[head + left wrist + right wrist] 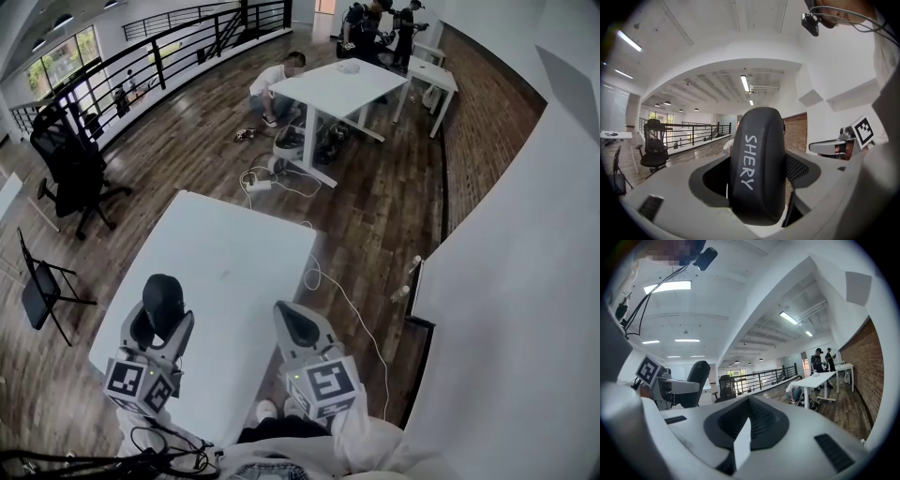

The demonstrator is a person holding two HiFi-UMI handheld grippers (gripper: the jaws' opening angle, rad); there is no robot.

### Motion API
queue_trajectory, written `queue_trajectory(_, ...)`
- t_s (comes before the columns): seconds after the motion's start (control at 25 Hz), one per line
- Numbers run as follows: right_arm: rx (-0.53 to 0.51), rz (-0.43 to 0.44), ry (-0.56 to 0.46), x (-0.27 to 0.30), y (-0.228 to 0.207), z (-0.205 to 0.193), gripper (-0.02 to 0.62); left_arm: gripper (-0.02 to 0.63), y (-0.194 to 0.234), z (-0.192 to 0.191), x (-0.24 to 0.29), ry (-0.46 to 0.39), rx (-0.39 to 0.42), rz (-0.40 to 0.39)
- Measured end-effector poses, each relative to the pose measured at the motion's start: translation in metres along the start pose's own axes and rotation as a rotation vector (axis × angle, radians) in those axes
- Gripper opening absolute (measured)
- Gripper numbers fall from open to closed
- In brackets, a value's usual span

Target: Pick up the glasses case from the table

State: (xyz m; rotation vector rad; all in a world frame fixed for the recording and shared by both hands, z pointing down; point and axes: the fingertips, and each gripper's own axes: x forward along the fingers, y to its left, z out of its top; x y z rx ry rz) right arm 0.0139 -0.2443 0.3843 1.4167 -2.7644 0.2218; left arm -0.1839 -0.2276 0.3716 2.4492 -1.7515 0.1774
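The black glasses case point(162, 298) stands upright between the jaws of my left gripper point(159, 323), which is shut on it above the near left part of the white table point(234, 253). In the left gripper view the case point(757, 164) fills the gap between the jaws and shows white lettering. My right gripper point(302, 328) hangs over the table's near right edge, shut with nothing in it. The right gripper view shows its own jaws point(745, 427) closed together and the held case point(696, 380) off to the left.
A black office chair point(70, 159) and a folding chair point(42, 286) stand left of the table. A white cable point(347, 300) trails on the wooden floor at the right. A second white table point(352, 80) stands beyond, with a person point(277, 84) crouched beside it.
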Motion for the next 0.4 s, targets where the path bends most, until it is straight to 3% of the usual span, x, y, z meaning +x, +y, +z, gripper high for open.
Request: queue_trajectory(0.4,0.003,0.004,-0.002,0.0032,0.0026,-0.0016,-0.006,0.367,0.0035,-0.0013,-0.0007,0.002,0.001,-0.001)
